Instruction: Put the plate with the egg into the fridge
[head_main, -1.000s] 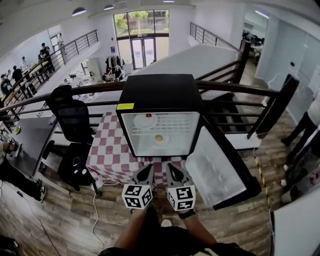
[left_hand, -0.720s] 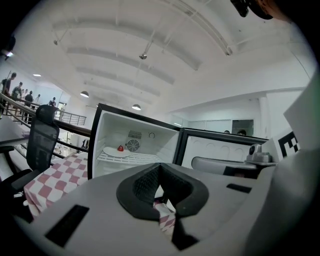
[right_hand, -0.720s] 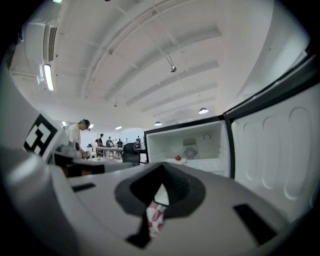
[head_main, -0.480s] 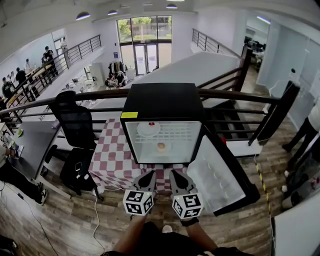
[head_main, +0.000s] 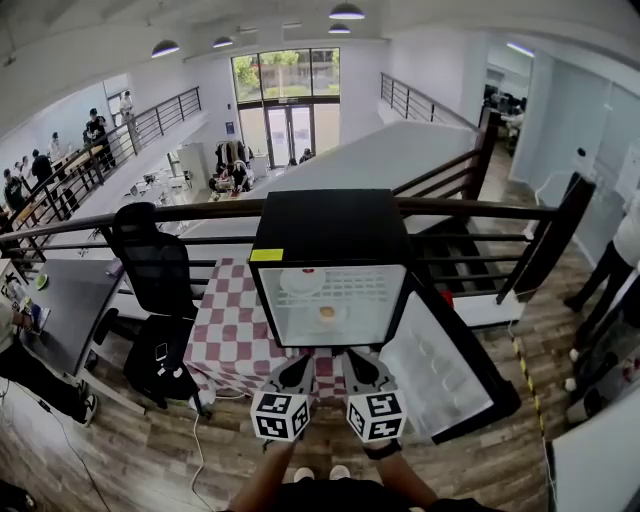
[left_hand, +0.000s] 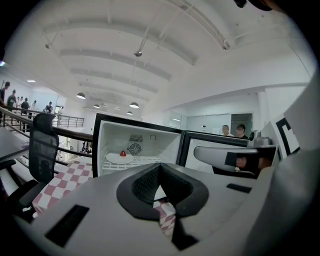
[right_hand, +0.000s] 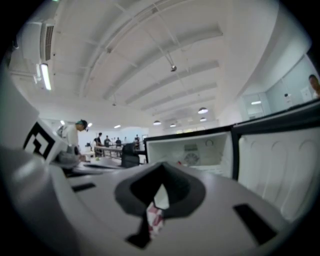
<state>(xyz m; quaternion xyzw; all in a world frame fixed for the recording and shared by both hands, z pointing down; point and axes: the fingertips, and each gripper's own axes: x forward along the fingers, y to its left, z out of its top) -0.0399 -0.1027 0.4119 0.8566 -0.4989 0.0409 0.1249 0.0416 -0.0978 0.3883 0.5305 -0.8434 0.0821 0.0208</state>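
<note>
The black mini fridge stands on a red-checked table with its door swung open to the right. On its lower level lies the plate with the egg. On the wire shelf above is a white plate with a small red item, also seen in the left gripper view. My left gripper and right gripper hang side by side just in front of the fridge opening. Both are shut with nothing between the jaws, and both point at the open fridge.
The checked tablecloth hangs over the table's front. A black office chair stands to the left, and a dark railing runs behind the fridge. A person stands at the right edge. Wooden floor lies below.
The head view has tipped up, so the fridge and both grippers sit lower in the picture. The grippers keep side by side before the fridge, still shut and empty.
</note>
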